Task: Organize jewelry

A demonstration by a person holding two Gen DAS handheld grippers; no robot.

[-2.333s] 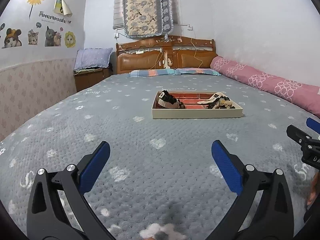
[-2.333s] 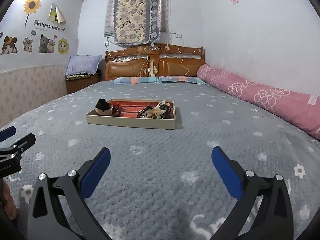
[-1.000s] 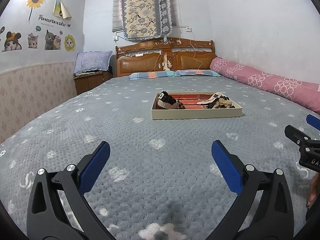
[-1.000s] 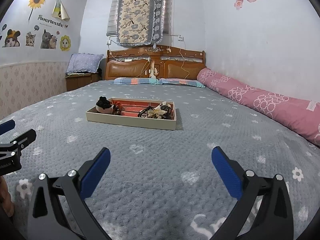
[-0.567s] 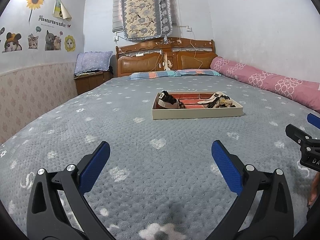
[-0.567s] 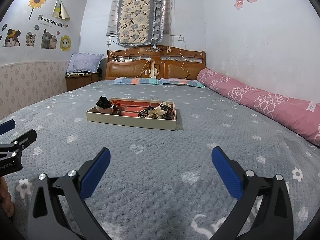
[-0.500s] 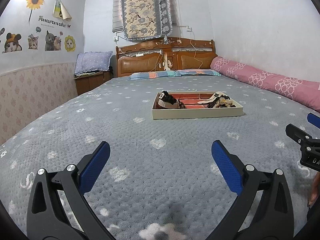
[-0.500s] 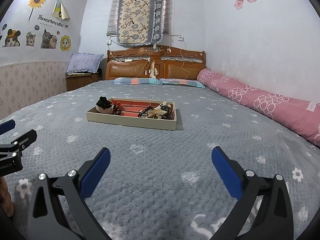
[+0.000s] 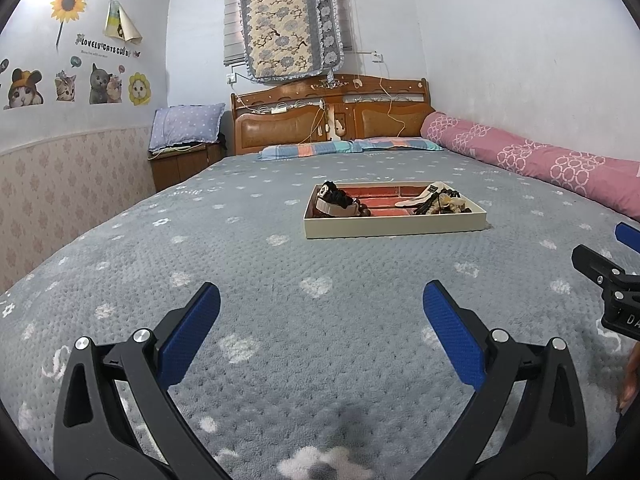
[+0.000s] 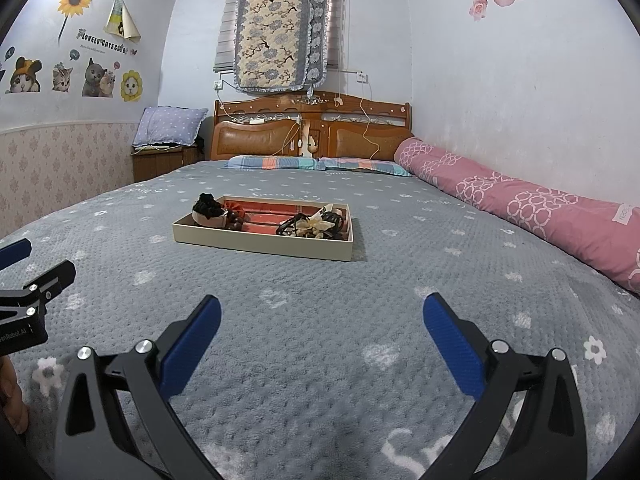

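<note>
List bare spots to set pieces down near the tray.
Free: grey bedspread between both open grippers and the tray; also between tray and pink bolster. Inside, the red middle is bare; both ends are crowded with jewelry.

On the wall sticker [image 10: 105,46] beside you, the banner reads "LOVELY CATS CLUB"; your left gripper's body [image 10: 18,334] shows "enRobot.AI"; the pink bolster's tag [image 10: 625,213] is too blurred to read.
</note>
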